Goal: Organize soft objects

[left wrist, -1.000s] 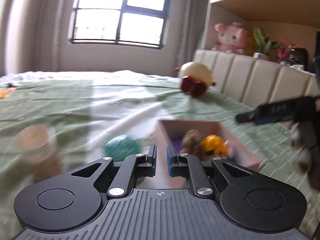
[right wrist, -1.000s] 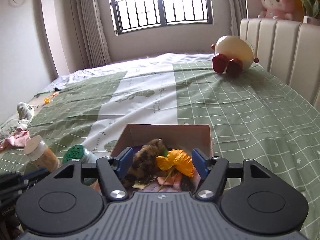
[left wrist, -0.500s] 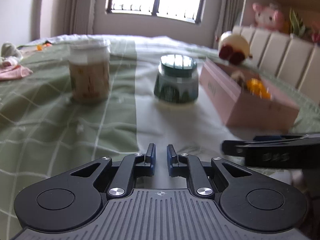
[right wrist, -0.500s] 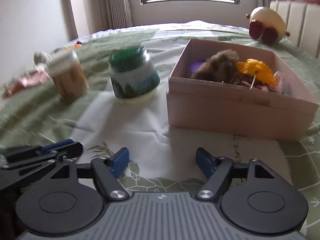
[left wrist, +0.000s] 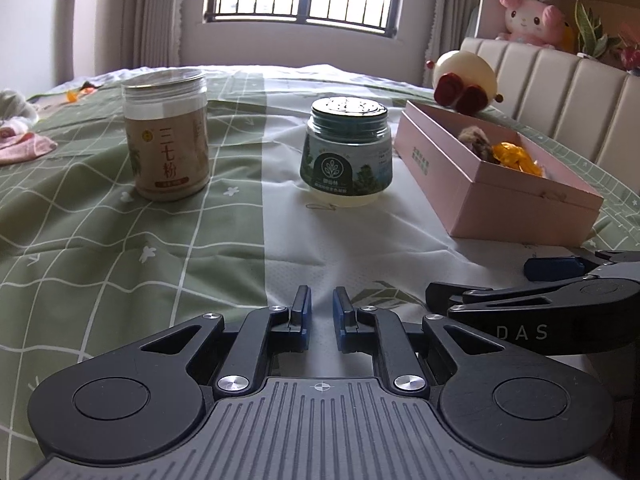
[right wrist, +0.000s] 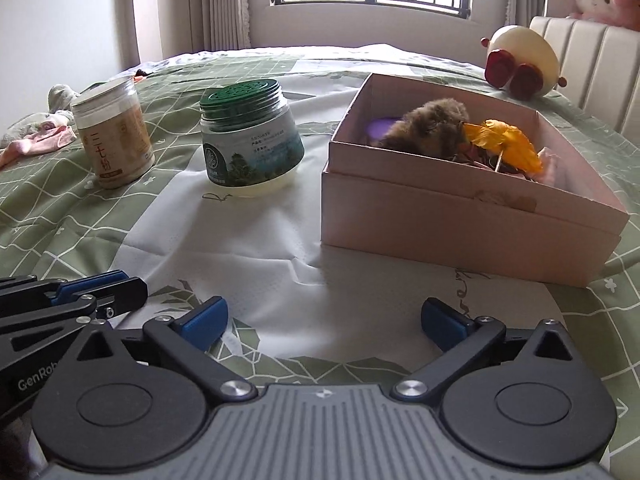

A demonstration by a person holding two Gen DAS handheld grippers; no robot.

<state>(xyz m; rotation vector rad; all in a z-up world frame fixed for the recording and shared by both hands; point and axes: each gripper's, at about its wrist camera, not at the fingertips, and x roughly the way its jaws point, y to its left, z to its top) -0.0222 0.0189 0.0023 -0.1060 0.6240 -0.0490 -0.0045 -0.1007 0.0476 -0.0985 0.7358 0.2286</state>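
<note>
A pink cardboard box (right wrist: 460,216) sits on the bed, holding a brown furry toy (right wrist: 428,124), an orange soft flower (right wrist: 504,144) and something purple (right wrist: 380,125). It also shows in the left wrist view (left wrist: 480,168). My left gripper (left wrist: 320,312) is shut and empty, low over the bedspread, in front of the jars. My right gripper (right wrist: 324,320) is open and empty, low over the bed in front of the box. Each gripper shows at the edge of the other's view.
A clear jar of beige powder (left wrist: 166,136) and a green-lidded jar (left wrist: 346,152) stand left of the box. A cream round plush with red feet (right wrist: 520,62) lies by the padded headboard (left wrist: 560,92). Pink and grey cloth (right wrist: 40,136) lies at the far left.
Both grippers have dropped from above the box to just over the bedspread in front of it and settled. The left stays shut, the right stays open.
</note>
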